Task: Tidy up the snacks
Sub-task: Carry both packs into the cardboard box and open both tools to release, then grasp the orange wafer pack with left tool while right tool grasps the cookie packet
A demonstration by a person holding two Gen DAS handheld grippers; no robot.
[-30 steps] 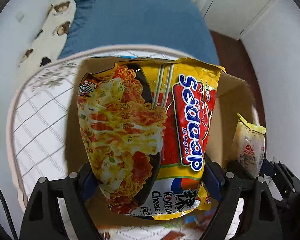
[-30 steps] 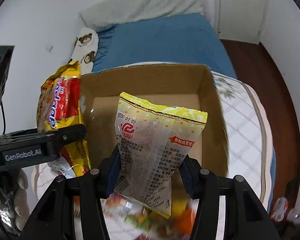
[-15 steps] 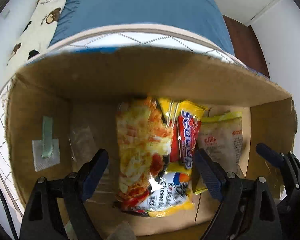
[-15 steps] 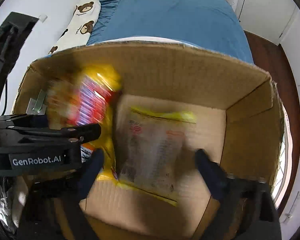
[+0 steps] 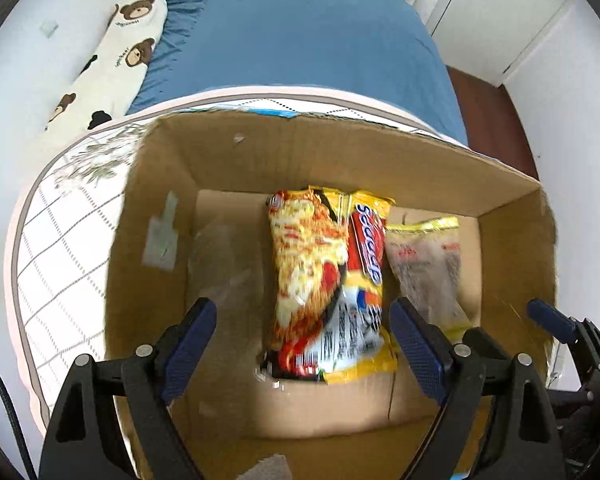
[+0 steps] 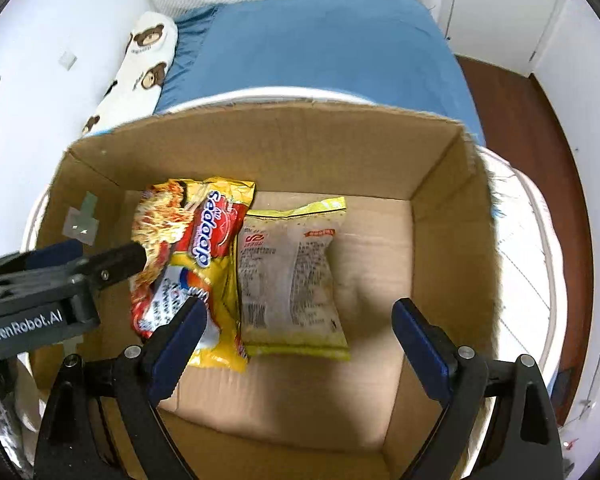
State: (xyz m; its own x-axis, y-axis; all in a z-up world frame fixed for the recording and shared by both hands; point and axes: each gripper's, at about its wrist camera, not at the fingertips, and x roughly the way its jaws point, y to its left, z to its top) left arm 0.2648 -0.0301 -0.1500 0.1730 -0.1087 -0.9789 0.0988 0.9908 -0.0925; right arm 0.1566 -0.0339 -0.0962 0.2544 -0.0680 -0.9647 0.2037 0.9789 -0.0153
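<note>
Left wrist view:
Left tool (image 5: 302, 334): released, jaws spread wide above the open cardboard box (image 5: 340, 152), nothing between the pads.
Noodle packet (image 5: 326, 284): lying flat on the box floor, near the middle.
Pale snack bag (image 5: 428, 264): flat beside it, on its right, edges touching.

Right wrist view:
Right tool (image 6: 298, 342): released; its jaws have just been opening, and they hang empty over the box (image 6: 440, 160).
Pale snack bag (image 6: 290, 276): flat on the box floor below the tool.
Noodle packet (image 6: 188, 256): beside it, overlapping the bag's left edge.
Bed (image 6: 320, 48): blue sheet beyond the box.
</note>
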